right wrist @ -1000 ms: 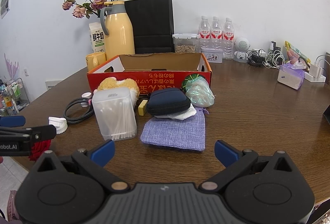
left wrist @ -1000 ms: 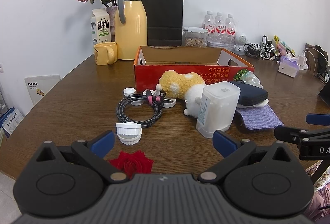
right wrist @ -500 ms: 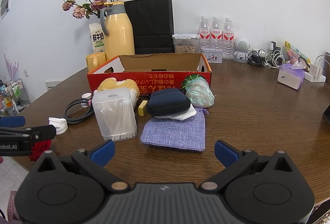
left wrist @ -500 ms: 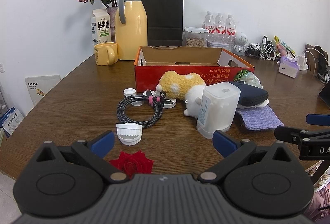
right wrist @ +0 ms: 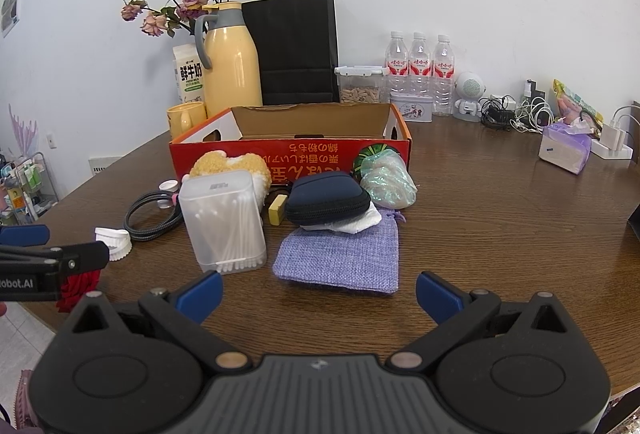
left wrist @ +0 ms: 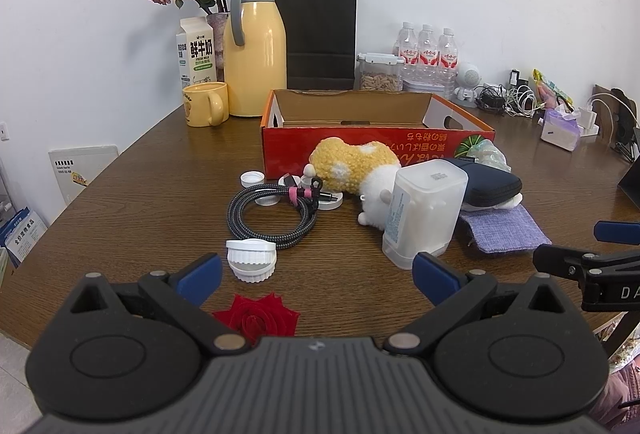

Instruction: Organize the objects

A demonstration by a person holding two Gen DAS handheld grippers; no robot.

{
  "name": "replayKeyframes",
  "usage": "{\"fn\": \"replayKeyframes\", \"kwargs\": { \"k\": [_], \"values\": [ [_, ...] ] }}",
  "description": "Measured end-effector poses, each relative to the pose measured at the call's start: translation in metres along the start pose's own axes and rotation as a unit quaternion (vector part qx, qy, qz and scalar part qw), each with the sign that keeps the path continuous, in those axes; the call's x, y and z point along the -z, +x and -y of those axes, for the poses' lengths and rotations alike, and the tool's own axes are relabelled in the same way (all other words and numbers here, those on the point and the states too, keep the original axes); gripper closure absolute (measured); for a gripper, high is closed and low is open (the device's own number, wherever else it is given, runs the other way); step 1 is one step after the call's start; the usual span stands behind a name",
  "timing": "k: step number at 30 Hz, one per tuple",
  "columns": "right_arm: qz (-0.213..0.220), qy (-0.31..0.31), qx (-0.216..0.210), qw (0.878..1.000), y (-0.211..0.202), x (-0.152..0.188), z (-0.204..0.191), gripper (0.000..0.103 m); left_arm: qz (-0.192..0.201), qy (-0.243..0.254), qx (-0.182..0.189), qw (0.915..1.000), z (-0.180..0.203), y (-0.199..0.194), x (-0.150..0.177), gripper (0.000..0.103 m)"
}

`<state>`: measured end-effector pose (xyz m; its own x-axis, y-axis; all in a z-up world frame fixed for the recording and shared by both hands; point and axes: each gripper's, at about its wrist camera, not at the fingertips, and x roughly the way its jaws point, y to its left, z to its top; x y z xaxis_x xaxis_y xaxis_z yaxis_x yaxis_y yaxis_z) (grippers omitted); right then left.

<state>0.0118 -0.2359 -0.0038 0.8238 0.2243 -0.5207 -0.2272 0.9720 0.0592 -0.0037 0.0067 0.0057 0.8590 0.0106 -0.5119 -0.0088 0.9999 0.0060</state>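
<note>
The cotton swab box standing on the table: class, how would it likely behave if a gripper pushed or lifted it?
The swab box stands tall on a narrow base, so a push near its top would probably tip it. Holding only cotton swabs, it is likely light. Its smooth plastic walls may slip between the fingers, so squeeze low and squarely.

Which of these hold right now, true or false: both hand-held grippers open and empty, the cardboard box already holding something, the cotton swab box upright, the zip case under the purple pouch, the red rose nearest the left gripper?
1. Both the left hand-held gripper and the right hand-held gripper are open and empty. True.
2. The red cardboard box already holds items. False: nothing shows inside it.
3. The cotton swab box stands upright. True.
4. The dark zip case lies under the purple pouch. False: the case lies behind the pouch, on a white cloth.
5. The red rose lies nearest the left hand-held gripper. True.
</note>
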Motion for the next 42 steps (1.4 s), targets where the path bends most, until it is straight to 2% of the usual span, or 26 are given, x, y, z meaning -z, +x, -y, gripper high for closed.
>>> {"fn": "replayKeyframes", "kwargs": {
  "k": [10,21,26,31,33,35,38,42],
  "values": [
    [-0.006,-0.009,-0.003,1.0,0.012,-0.003,-0.002,0.0,-0.006,-0.009,-0.013,0.9999,-0.011,0.01,-0.003,0.0],
    [-0.003,-0.039,0.004,0.999,0.047,-0.027,0.004,0.0,-0.041,-0.026,-0.059,0.9971,-0.042,0.053,-0.005,0.001],
    [0.0,-0.053,0.007,0.999,0.067,-0.049,0.006,0.001,-0.061,-0.023,-0.061,0.996,-0.048,0.071,-0.004,0.015],
    [-0.003,-0.059,0.001,0.998,0.086,-0.071,0.008,0.003,-0.074,-0.024,-0.055,0.9954,-0.051,0.082,-0.004,0.023],
    [-0.011,-0.06,-0.002,0.998,0.096,-0.078,0.009,0.006,-0.08,-0.024,-0.054,0.9951,-0.052,0.086,-0.004,0.032],
    [-0.024,-0.058,-0.01,0.998,0.106,-0.083,0.009,0.011,-0.087,-0.028,-0.05,0.9946,-0.053,0.09,-0.004,0.048],
    [-0.04,-0.062,-0.018,0.997,0.12,-0.086,0.008,0.012,-0.087,-0.027,-0.046,0.9948,-0.054,0.094,-0.005,0.062],
    [-0.061,-0.07,-0.031,0.995,0.135,-0.088,0.004,0.014,-0.088,-0.027,-0.042,0.9949,-0.055,0.098,-0.008,0.061]
  ]
}}
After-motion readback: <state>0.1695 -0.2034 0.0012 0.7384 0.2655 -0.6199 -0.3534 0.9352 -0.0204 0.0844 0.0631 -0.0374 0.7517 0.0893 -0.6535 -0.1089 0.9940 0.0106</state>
